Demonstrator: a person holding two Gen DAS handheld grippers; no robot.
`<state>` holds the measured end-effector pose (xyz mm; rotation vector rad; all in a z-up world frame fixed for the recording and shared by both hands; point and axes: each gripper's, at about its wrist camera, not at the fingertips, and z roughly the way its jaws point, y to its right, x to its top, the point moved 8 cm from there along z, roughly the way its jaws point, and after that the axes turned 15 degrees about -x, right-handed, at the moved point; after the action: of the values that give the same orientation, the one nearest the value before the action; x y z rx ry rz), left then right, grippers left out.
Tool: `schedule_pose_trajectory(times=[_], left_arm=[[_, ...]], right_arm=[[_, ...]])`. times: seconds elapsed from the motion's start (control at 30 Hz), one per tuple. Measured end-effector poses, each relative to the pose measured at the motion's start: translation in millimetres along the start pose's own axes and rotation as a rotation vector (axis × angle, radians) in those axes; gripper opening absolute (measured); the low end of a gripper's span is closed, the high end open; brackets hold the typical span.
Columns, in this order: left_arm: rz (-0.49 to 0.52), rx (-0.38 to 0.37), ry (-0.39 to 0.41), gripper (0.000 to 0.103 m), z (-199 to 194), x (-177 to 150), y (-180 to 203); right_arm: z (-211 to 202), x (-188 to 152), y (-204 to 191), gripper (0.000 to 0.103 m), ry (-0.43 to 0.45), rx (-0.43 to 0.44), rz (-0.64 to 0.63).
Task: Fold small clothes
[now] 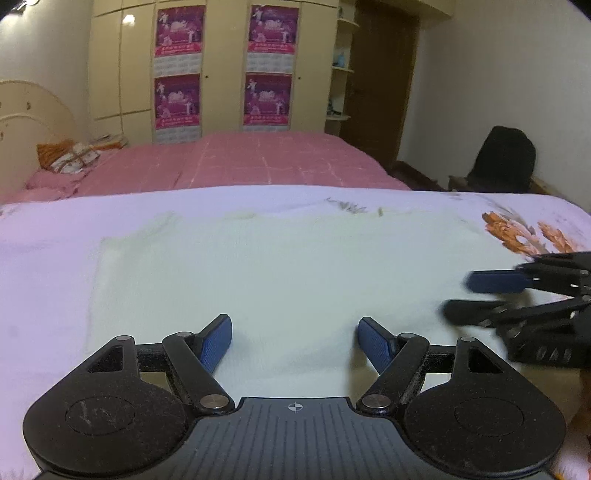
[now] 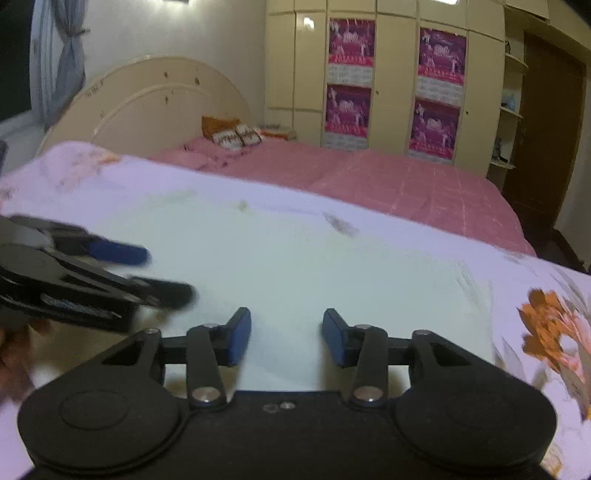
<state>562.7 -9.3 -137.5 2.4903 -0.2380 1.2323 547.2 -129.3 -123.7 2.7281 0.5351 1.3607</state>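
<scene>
- Lilac sheet [image 1: 44, 280] with orange flowers [image 2: 550, 332] covers the surface under your grippers; the room beyond is a bedroom.
- Your left gripper [image 1: 294, 341] sits nearest in its own view, jaws wide apart with nothing between them, blue pads [image 1: 218, 341] just above the near part of the cloth [image 1: 280, 273].
- Your right gripper [image 2: 286, 338] is likewise parted and holds nothing, poised over the cloth's near edge.
- Each gripper shows in the other's view, blurred: the right one [image 1: 480, 295] at the cloth's right side, the left one [image 2: 147, 273] at its left, both with fingers apart.
- That cloth, pale and whitish, lies spread flat on the sheet, reaching from just under the pads toward the sheet's far edge; its left and right edges look straight.
- Beyond the sheet lies a bed [image 1: 258, 162] with a pink checked cover, and pillows [image 2: 236, 138] by a cream curved headboard [image 2: 147, 107].
- Farthest off stands a cream wardrobe [image 1: 110, 66] bearing four magenta posters [image 1: 179, 31], with a brown door [image 1: 384, 74] to its right.
</scene>
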Motion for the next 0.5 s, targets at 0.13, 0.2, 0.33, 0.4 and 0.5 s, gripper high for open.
schedule_pose_trajectory(times=[0.13, 0.2, 0.33, 0.4, 0.5], left_arm=[[-0.013, 0.020, 0.005, 0.075, -15, -7, -18], [-0.013, 0.027, 0.007, 0.075, -20, -7, -19], [-0.006, 0.004, 0.048, 0.075, -37, -4, 6], [0.015, -0.012, 0.050, 0.075, -45, -10, 23], [0.034, -0.035, 0.041, 0.075, -54, -25, 43]], right_arm=[[1, -14, 38, 0.043, -0.037, -0.048, 0.051], [-2, -18, 46, 0.043, -0.039, -0.063, 0.061], [-18, -14, 42, 0.042, -0.026, -0.086, 0.070], [-36, -9, 33, 0.042, 0.011, -0.060, 0.090], [-60, -17, 15, 0.041, 0.025, -0.013, 0.086]])
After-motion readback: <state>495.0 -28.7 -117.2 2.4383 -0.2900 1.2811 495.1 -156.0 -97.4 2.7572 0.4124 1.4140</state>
